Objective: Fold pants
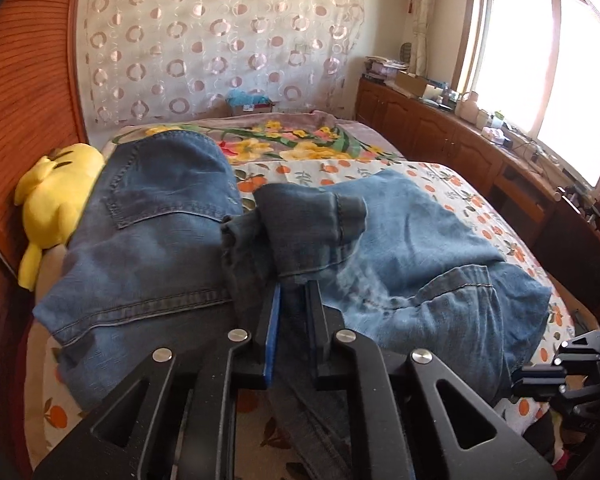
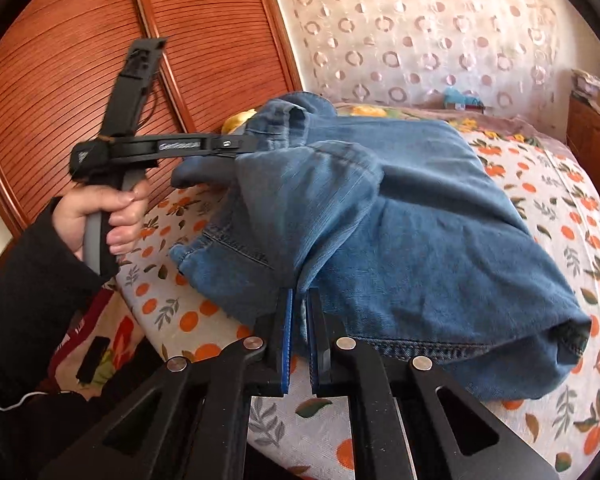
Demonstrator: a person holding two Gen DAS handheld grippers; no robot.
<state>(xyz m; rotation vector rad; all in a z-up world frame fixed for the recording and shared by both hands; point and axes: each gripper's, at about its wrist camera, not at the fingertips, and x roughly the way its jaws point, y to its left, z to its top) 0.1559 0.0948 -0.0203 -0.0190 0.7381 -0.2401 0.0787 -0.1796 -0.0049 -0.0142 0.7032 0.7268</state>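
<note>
Blue denim pants (image 1: 160,248) lie partly folded on the bed, and they also show in the right wrist view (image 2: 420,220). My left gripper (image 1: 296,286) is shut on a bunched fold of the denim and holds it lifted above the rest. In the right wrist view the left gripper (image 2: 244,145) reaches in from the left, held by a hand, its tips buried in the fabric. My right gripper (image 2: 299,294) is shut on the lower edge of the pants near the bed's front.
A bedsheet with an orange-fruit print (image 2: 560,208) covers the bed. A yellow plush toy (image 1: 56,200) lies at the left by the wooden wall (image 1: 28,100). A floral blanket (image 1: 292,140) lies at the far end. Wooden cabinets (image 1: 440,136) under a window run along the right.
</note>
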